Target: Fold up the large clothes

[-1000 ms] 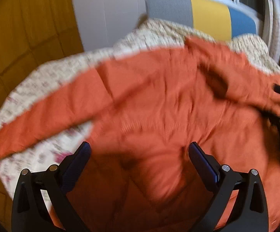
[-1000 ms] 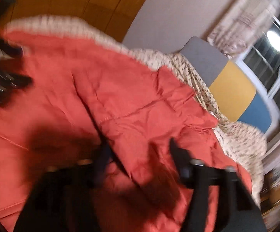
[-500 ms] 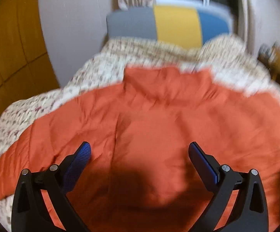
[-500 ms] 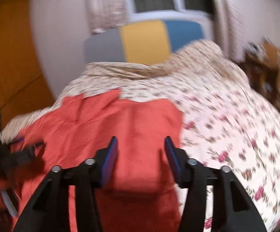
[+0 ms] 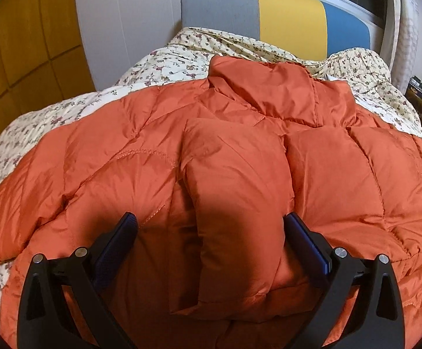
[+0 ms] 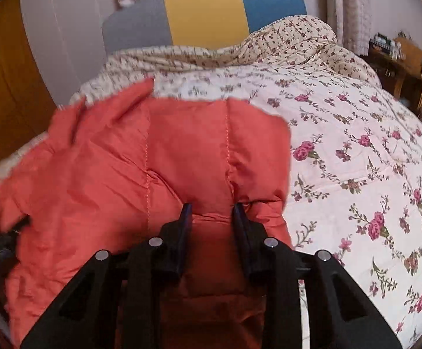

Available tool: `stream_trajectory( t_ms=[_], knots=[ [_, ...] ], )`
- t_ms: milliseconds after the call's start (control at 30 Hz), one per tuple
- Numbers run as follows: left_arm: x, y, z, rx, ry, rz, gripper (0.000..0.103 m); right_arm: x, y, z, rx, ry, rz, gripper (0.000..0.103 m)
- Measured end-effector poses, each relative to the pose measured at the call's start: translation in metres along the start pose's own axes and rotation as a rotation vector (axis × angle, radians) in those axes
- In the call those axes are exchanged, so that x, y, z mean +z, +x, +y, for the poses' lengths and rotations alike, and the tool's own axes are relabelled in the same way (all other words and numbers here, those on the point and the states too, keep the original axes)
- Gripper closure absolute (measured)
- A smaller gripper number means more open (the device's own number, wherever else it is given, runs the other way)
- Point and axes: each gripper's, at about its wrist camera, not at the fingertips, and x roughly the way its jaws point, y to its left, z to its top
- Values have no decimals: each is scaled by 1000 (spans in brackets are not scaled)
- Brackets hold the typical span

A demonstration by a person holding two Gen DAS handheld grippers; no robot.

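Floral bedding covers the bed [image 6: 356, 151]. Right gripper [image 6: 212, 212] fingers, just closing, pinch a ridge of the orange puffer jacket [image 5: 240, 174] at its edge. Left gripper [image 5: 209, 226] fingers stand wide apart astride a folded sleeve [image 5: 234, 197]; the jacket lies spread before a grey, yellow and blue headboard [image 5: 286, 20].

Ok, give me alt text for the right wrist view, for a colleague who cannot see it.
The right gripper, its jaws just closed in, pinches a puffy fold at the edge of an orange quilted jacket spread on a floral bedspread. Behind stands a grey, yellow and blue headboard.
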Motion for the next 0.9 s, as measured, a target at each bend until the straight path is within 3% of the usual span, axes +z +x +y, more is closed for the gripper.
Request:
stream_trajectory(
  t_ms=[133,333,500,900],
  knots=[
    [0,0,-4,14,9,-1,3,17,-26,5,3,2,-91,72],
    [0,1,-4,14,10,-1,3,50,29,6,-69,3,-2,76],
    [-1,4,-3,3,7,1,3,40,67,0,-73,-5,54,77],
    [-2,8,-4,6,11,6,3,35,63,10,-141,-63,29,76]
  ],
)
